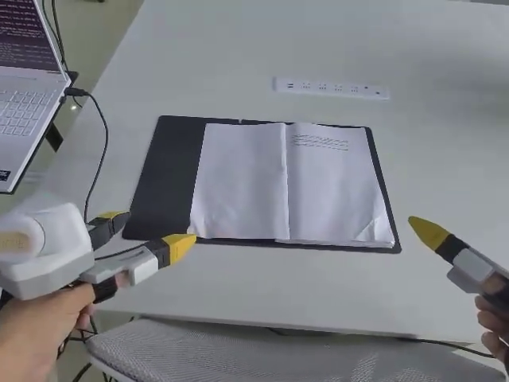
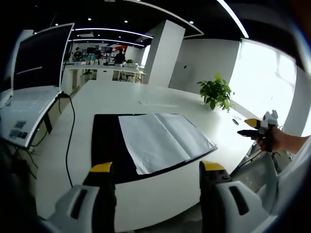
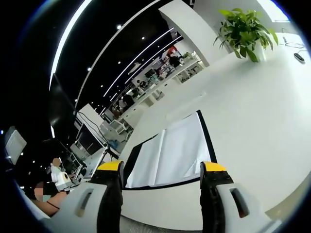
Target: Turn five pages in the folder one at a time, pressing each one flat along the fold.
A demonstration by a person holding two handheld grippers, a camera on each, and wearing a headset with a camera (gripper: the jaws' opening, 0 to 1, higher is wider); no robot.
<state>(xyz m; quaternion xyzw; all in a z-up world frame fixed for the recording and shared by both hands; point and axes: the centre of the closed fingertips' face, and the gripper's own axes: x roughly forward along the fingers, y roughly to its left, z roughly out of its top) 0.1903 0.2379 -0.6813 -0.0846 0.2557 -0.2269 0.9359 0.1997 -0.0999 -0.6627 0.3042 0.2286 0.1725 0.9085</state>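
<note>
White matte tabletop (image 1: 445,159) below, open-plan office behind in the gripper views. Dead centre in the head view: flat black folder (image 1: 167,183) lying open, thin white paper pages (image 1: 238,179) spread either side of the spine fold (image 1: 285,179), faint printed lines near the top of the right-hand leaf. At five o'clock of the folder, a lifted, slightly curled page corner (image 1: 374,231), probably the easiest place to catch a single sheet. At seven o'clock, yellow-tipped left gripper (image 1: 146,229), jaws spread wide, holding nothing, just short of the folder's near edge. At four o'clock, yellow-tipped right gripper (image 3: 162,166), likewise agape and empty, apart from the paper. Looks like the approach to a page turn. Best to pinch lightly at that curled corner, take one sheet only, carry it over toward nine o'clock, then stroke along the fold from twelve to six. Smooth, limp paper, apt to slip or drag a neighbour; stiffer cover, unlikely to shift. Beyond at twelve o'clock, long white plastic power strip (image 1: 330,87); at ten o'clock, silver laptop (image 1: 24,103).
</note>
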